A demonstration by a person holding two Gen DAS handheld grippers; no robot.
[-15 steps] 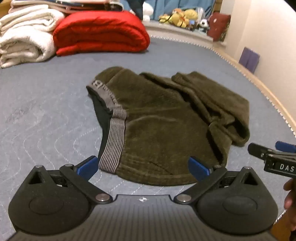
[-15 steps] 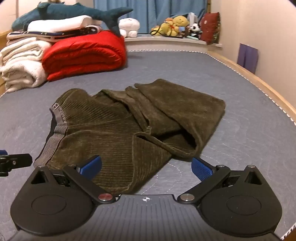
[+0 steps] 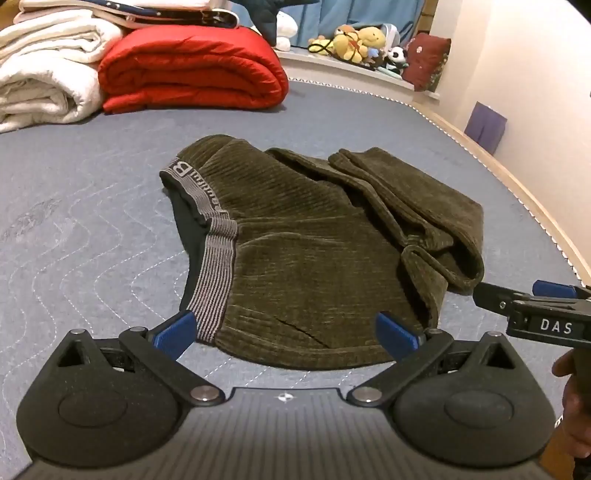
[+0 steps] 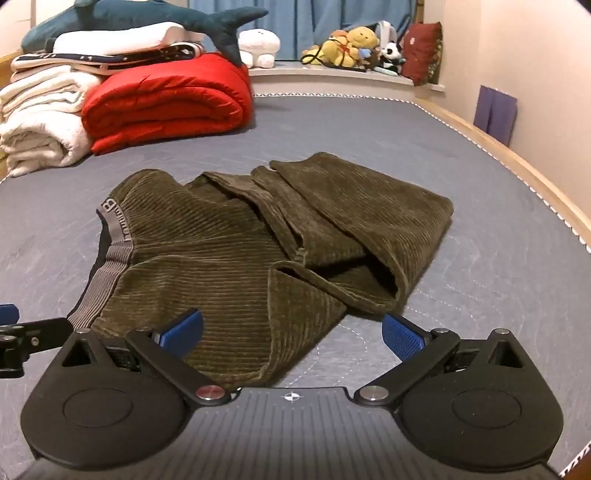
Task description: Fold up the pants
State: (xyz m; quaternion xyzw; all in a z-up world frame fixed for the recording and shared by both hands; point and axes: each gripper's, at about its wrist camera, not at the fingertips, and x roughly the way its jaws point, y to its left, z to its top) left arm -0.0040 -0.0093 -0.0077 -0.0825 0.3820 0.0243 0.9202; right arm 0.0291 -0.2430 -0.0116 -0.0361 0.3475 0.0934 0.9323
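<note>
A quilted blue-grey mattress [image 4: 369, 140] fills a cream-walled room [image 4: 535, 55]. Folded white blankets [image 4: 40, 122] and a red duvet [image 4: 170, 103] are stacked at its far end, beneath a plush shark [image 4: 147, 16]; stuffed toys [image 4: 351, 46] line a ledge [image 4: 332, 75] before blue curtains [image 4: 314, 22].

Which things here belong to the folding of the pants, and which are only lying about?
For the job:
- olive pants, crumpled on the bed
- left claw, open, at the waistband end
- right claw, open, at the leg end

Lying about:
- red quilt
- white blankets
- plush shark
- soft toys on the ledge
- purple sheet by the wall
</note>
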